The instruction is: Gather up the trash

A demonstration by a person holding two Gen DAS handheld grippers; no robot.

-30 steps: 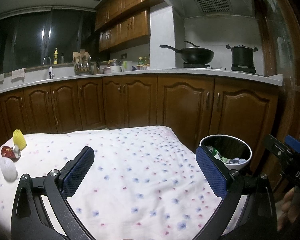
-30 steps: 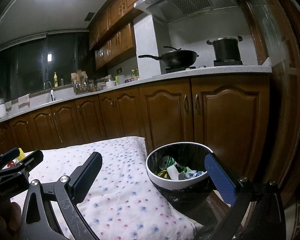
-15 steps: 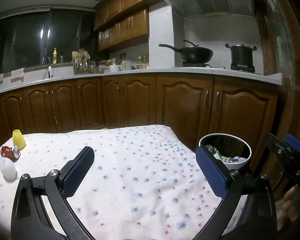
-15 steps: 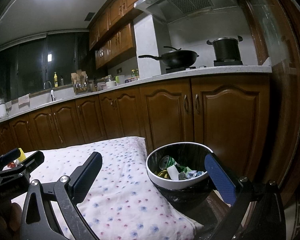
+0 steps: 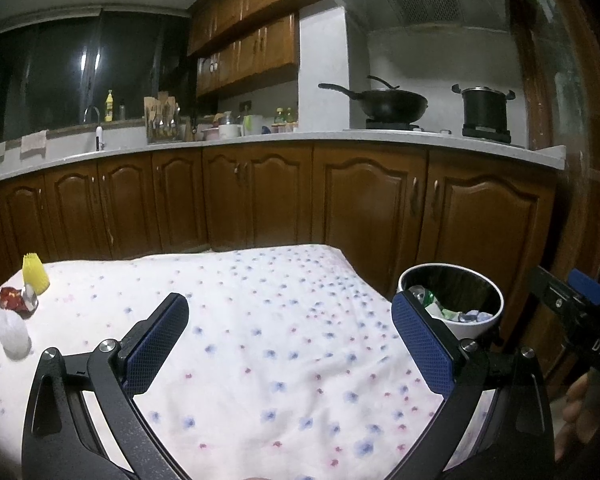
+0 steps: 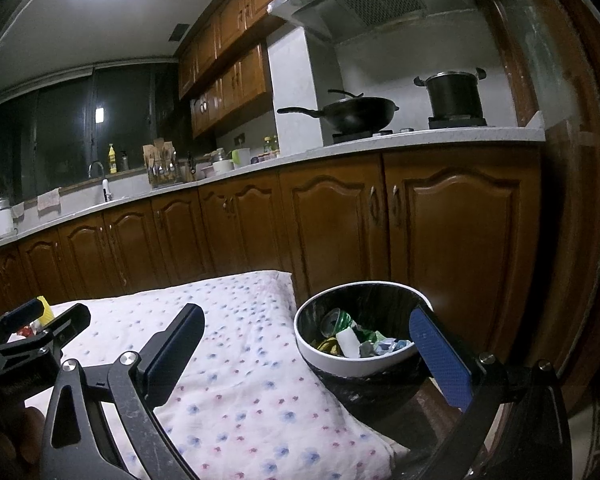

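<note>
1. Trash left to collect sits at the far left edge of the flowered cloth [image 5: 284, 344]: a yellow ribbed cup [image 5: 35, 279], a red crumpled wrapper [image 5: 13, 298] just beside it, and a pale white lump [image 5: 13, 335] nearest the camera.
2. Left hand-held gripper [image 5: 288, 344] hangs over the middle of the cloth with its blue pads spread wide and nothing between them; those three pieces lie well off to its left.
3. Right hand-held gripper [image 6: 308, 344] is also spread wide and empty, poised by the bin [image 6: 320, 354], which stands off the right end of the cloth and already holds a green can, paper scraps and wrappers.
4. My judgement: the step in hand is reaching for the next piece, and the left side is better placed for it.
5. To do it well, swing left, take the white lump first since it is closest, and come down with a pad on each side so the cloth is not pinched up with it.
6. The wrapper and the cup nearly touch, so approach from the open side to avoid knocking the cup over.
7. Carry each piece right over the bin's rim before letting go.
8. Writing: only "DAS" in white on the other tool's black body at the right edge of the left view; a faint print in the right view cannot be read.
</note>
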